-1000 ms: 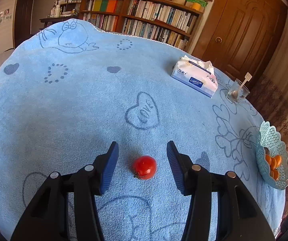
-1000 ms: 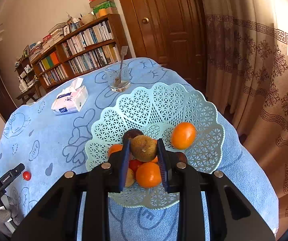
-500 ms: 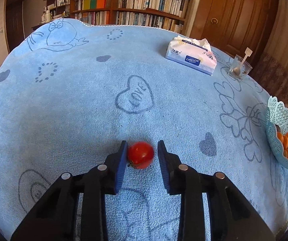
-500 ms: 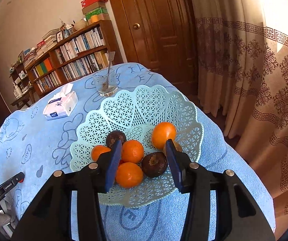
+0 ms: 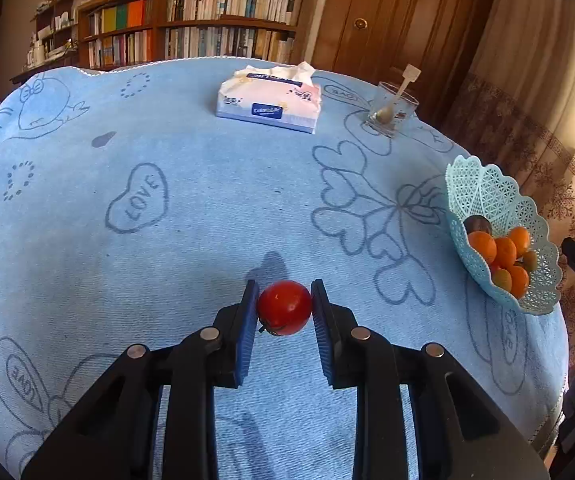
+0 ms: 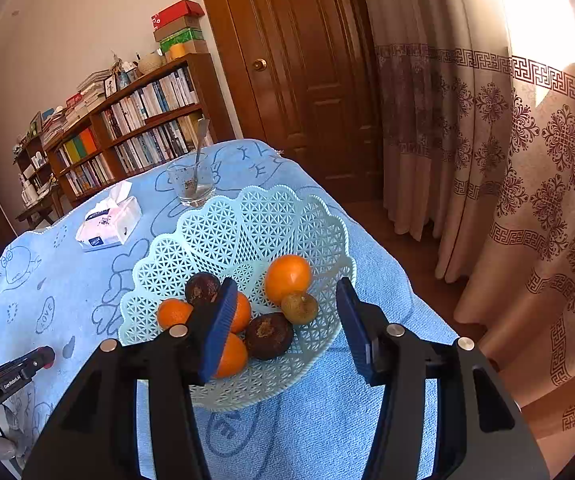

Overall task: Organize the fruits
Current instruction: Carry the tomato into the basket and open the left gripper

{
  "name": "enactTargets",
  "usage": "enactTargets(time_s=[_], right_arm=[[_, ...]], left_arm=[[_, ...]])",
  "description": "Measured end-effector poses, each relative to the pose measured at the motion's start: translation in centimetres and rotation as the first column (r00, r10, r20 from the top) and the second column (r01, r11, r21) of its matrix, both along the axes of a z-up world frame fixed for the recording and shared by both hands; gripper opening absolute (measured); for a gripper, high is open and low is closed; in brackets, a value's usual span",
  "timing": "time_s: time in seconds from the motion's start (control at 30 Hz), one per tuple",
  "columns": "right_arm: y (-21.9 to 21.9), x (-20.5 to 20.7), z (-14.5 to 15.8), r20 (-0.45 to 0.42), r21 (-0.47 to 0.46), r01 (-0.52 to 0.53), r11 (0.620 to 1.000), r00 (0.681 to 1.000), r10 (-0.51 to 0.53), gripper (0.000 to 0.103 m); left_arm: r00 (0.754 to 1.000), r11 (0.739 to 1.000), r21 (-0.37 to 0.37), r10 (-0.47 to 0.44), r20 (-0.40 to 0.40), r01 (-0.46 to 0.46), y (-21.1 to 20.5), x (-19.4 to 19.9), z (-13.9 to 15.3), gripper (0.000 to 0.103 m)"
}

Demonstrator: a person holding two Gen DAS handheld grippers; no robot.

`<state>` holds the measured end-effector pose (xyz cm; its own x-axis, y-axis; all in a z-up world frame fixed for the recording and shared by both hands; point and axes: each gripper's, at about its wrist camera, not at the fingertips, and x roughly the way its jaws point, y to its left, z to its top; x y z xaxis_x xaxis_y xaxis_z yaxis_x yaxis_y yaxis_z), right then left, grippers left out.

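Note:
My left gripper (image 5: 283, 305) is shut on a red tomato (image 5: 284, 307) and holds it just above the blue cloth. The pale green lattice fruit basket (image 5: 483, 184) stands at the right edge of the table, with several oranges (image 5: 483, 245) and dark fruits in it. In the right wrist view my right gripper (image 6: 287, 322) is open and empty above the near side of the basket (image 6: 247, 224). In the basket lie oranges (image 6: 287, 276), a dark brown fruit (image 6: 268, 335) and a small greenish-brown fruit (image 6: 299, 307). The left gripper (image 6: 19, 368) shows at the far left.
A tissue pack (image 5: 269, 100) and a glass with a spoon (image 5: 391, 110) stand at the back of the table; both also show in the right wrist view, the pack (image 6: 109, 222) and the glass (image 6: 191, 182). The table edge runs just right of the basket. Bookshelf, door and curtains lie behind.
My left gripper closed on the tomato, lifted it and turned toward the basket. My right gripper opened, dropped the greenish-brown fruit into the basket and pulled back.

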<state>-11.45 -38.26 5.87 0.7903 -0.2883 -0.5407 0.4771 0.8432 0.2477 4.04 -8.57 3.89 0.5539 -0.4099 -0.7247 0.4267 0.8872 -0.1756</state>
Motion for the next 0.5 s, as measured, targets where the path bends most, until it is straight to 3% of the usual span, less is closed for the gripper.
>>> enactTargets(time_s=[0.4, 0.5], right_arm=[[-1.8, -1.0, -0.4, 0.009, 0.023, 0.019, 1.0, 1.0, -0.02, 0.054], [-2.0, -1.0, -0.5, 0.011, 0.031, 0.02, 0.999, 1.0, -0.02, 0.061]], left_arm=[[0.974, 0.973, -0.036, -0.227, 0.003, 0.227, -10.6, -2.1, 2.3, 0.027], [0.967, 0.966, -0.045, -0.255, 0.003, 0.255, -12.5, -1.9, 2.7, 0.027]])
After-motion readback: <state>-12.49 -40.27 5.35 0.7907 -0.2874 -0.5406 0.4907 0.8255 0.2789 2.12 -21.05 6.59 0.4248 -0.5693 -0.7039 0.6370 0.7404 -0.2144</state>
